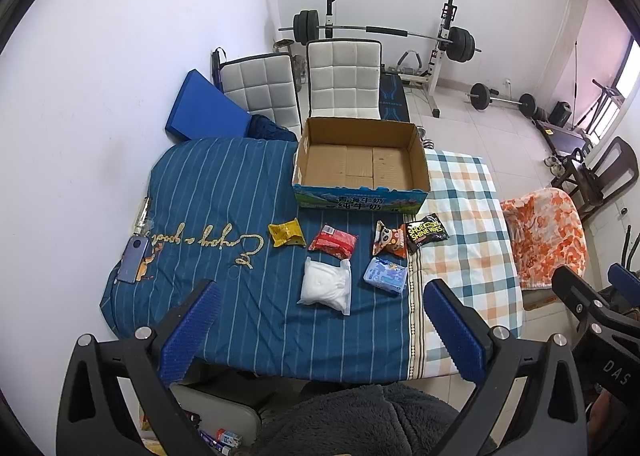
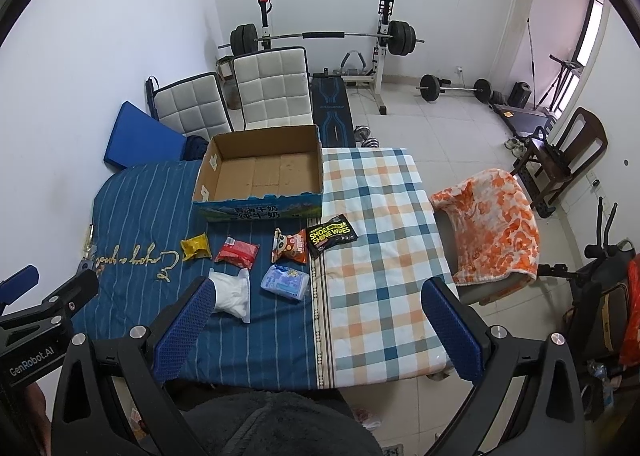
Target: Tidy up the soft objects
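Several soft packets lie on the cloth-covered table in front of an empty cardboard box (image 1: 360, 160) (image 2: 260, 176): a yellow packet (image 1: 285, 233) (image 2: 196, 246), a red packet (image 1: 333, 242) (image 2: 237, 252), a white bag (image 1: 326, 288) (image 2: 232, 294), a blue packet (image 1: 386, 276) (image 2: 285, 281), a panda snack packet (image 1: 390, 239) (image 2: 289, 245) and a black shoe-wipes packet (image 1: 427, 233) (image 2: 331, 234). My left gripper (image 1: 320, 330) is open and empty above the table's near edge. My right gripper (image 2: 316, 326) is open and empty, held to the right of it.
A phone (image 1: 134, 260) lies at the table's left edge. Two white chairs (image 1: 344, 76) stand behind the box, with a blue cushion (image 1: 204, 108) against the wall. A chair draped with an orange blanket (image 2: 492, 224) stands right of the table. Barbells (image 2: 320, 36) stand at the back.
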### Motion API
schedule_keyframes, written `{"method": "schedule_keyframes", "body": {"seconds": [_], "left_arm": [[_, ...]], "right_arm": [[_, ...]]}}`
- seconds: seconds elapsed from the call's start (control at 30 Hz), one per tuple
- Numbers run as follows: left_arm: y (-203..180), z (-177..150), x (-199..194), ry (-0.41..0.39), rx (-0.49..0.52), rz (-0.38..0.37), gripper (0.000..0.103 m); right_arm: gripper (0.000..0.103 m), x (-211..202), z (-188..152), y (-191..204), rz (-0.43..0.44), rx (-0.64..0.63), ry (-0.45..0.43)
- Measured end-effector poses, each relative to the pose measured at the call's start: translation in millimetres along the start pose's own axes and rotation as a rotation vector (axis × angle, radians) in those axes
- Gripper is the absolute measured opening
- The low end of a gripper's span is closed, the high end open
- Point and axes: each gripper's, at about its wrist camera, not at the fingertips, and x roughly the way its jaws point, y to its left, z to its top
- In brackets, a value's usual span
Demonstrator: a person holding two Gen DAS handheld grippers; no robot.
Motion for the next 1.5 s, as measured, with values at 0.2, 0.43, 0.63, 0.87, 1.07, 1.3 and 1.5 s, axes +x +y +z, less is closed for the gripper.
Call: {"method": "schedule_keyframes", "body": {"seconds": [0.2,0.43,0.63,0.87,1.07,1.3,1.5], "left_arm": [[0.9,-0.2,-0.5,-0.003,0.0,-0.006,0.103],[-2.0,-0.9,-3.7,-0.011,0.002,-0.007,0.103],[-3.6,-0.3,-6.1,-0.014,0.003,-0.006,0.103],[-6.3,-1.5,-8.4,-0.021,0.001,-0.004,0.103],[-8.7,-2.6,-9.0,-0.022,0.0,0.0,0.103],[-8.9,-2.6,-8.7,-0.023,0.001,0.001,0.103],[-8.6,-0.6,-8.2,-0.026,0.002,0.005,0.103]], "right_arm": [[0.103,-2.2,1.1,-7.5,0.004,0.017,-0.007],[0.103,-5.6,-1.1,-9.7,0.002,0.017,-0.018],[0.103,-7.7,-2.3,-11.2,0.007,0.019,-0.022],[0.103,-10.4,-3.9,-13.1,0.012,0.015,-0.025],[0.103,-10.0,-4.5,-13.5,0.012,0.015,-0.024],[0.103,-11.5,-2.9,-13.7,0.012,0.015,-0.028],[0.103,-11.0,2.8,-10.5,0.017,0.012,-0.026]]}}
